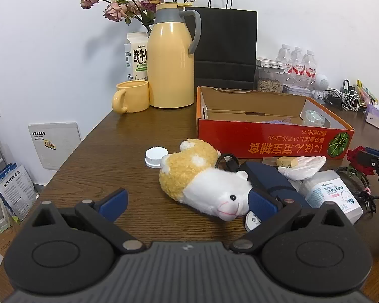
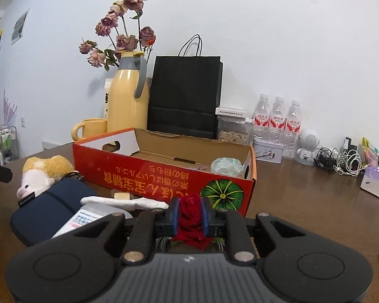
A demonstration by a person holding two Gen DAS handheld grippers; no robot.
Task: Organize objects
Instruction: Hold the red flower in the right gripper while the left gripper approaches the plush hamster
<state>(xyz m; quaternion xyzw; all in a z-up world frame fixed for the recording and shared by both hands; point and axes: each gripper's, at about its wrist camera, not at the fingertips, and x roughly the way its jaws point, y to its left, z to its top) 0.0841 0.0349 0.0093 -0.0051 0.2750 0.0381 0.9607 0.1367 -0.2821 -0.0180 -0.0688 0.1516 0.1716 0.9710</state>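
My right gripper (image 2: 190,218) is shut on a red artificial rose (image 2: 190,210), its blue pads pressing the bloom from both sides just in front of the orange cardboard box (image 2: 164,176). The same rose (image 1: 353,154) shows at the right edge of the left wrist view, held in the right gripper (image 1: 366,160). My left gripper (image 1: 189,202) stands open over the table, its right finger beside the head of a yellow and white plush hamster (image 1: 202,176). Nothing is between its fingers.
A white lid (image 1: 155,157), a navy pouch (image 1: 270,176), a wipes pack (image 1: 333,194), a wrapped snack (image 1: 288,161) and cables (image 1: 361,189) lie before the box. Behind stand a yellow jug (image 1: 171,63), mug (image 1: 131,96), milk carton (image 1: 136,58), black bag (image 1: 224,50) and water bottles (image 2: 278,118).
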